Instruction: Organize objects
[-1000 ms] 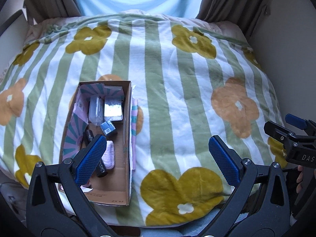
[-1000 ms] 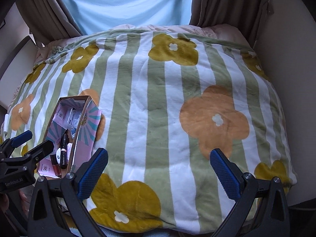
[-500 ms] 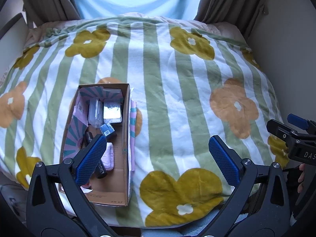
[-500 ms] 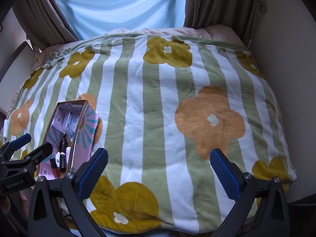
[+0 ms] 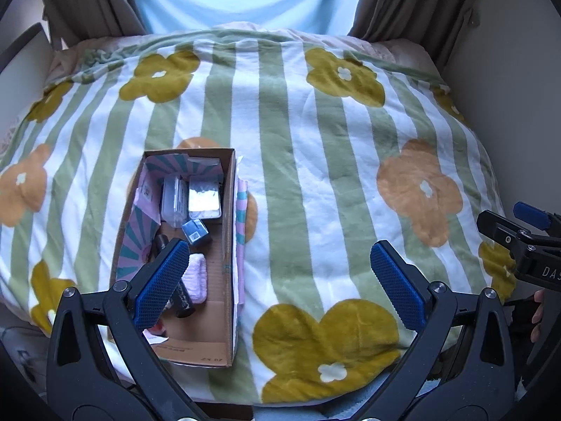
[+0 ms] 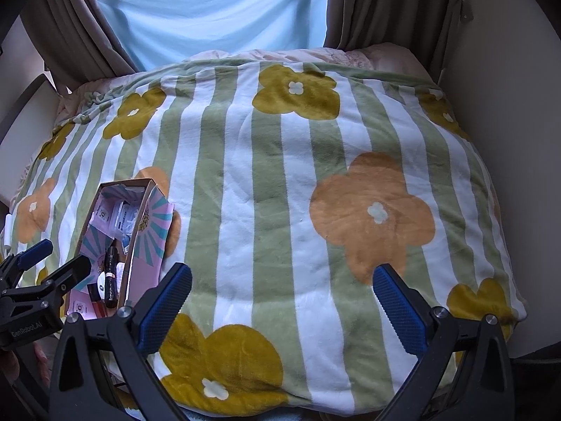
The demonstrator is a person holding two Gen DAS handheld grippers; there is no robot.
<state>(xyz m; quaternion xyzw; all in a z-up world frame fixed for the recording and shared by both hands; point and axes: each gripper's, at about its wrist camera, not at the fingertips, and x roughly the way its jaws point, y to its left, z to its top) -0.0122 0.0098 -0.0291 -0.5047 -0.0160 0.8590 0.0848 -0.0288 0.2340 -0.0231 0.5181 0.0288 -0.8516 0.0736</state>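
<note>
Open brown cardboard box (image 5: 229, 245), long axis running away from me, sat on plush green-striped flowered blanket (image 5: 315, 175) on bed. Left hand-held gripper (image 5: 277, 280) hovered over box's near end, jaws spread, empty. Right hand-held gripper (image 6: 280, 301) likewise agape, box well off to its left. I judged left nearer. Inside: clear plastic case (image 5: 173, 200), shiny foil packet (image 5: 205, 198), dark tube (image 6: 111, 273).

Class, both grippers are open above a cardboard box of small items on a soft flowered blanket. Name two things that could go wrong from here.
1. The cardboard box rests on a soft, rumpled blanket, so pressing into it may tip or slide it.
2. The items are crowded: the black tube lies against the pink cloth, so the wide-open left gripper could snag both.
</note>
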